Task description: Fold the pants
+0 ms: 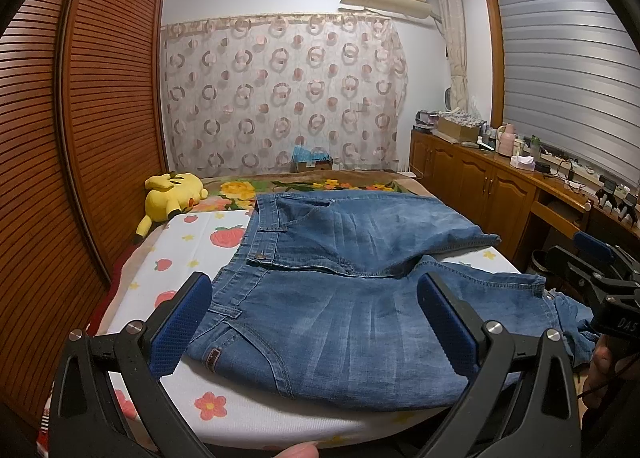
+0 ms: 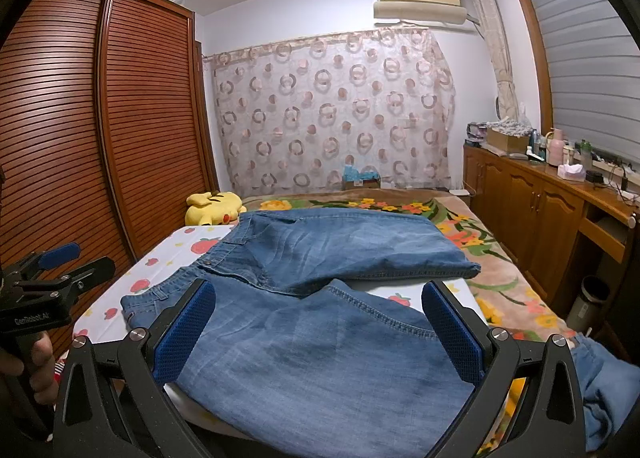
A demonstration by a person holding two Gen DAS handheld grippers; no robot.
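The bed (image 1: 224,410) is covered by a fruit-print sheet, on which the blue jeans (image 1: 340,322) are spread, legs splayed apart. The left tool (image 1: 316,322) and right tool (image 2: 320,332) are held released above the denim

Faded matt denim pants (image 1: 352,298) — slatted glossy wood wardrobe (image 1: 100,105).

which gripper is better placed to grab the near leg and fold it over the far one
Probably the right. The right gripper is open directly over the near leg of the jeans, close to its hem side. The left gripper is open nearer the waistband.
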